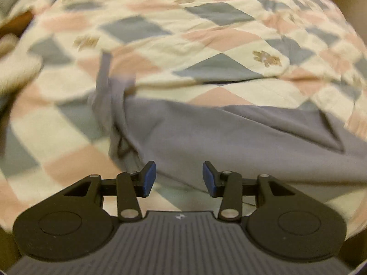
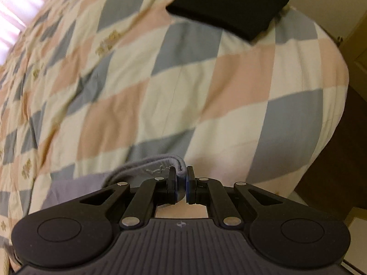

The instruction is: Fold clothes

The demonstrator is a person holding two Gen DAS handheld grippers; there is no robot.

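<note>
a: what's nearest the grippers?
b: the left gripper (image 1: pixel 179 178) is spread wide with nothing between its blue pads, just above the near edge of the grey garment (image 1: pixel 229 142). the right gripper (image 2: pixel 181 184) pinches a thick hem of that garment (image 2: pixel 146 169).
a: and under it?
b: a bed with a checked quilt (image 2: pixel 183 87) in cream, pink and grey-blue; the garment lies near its near edge.
a: further off?
b: a folded black cloth (image 2: pixel 231 6) toward the far right corner, a bright curtain (image 2: pixel 20 2) far left.
</note>
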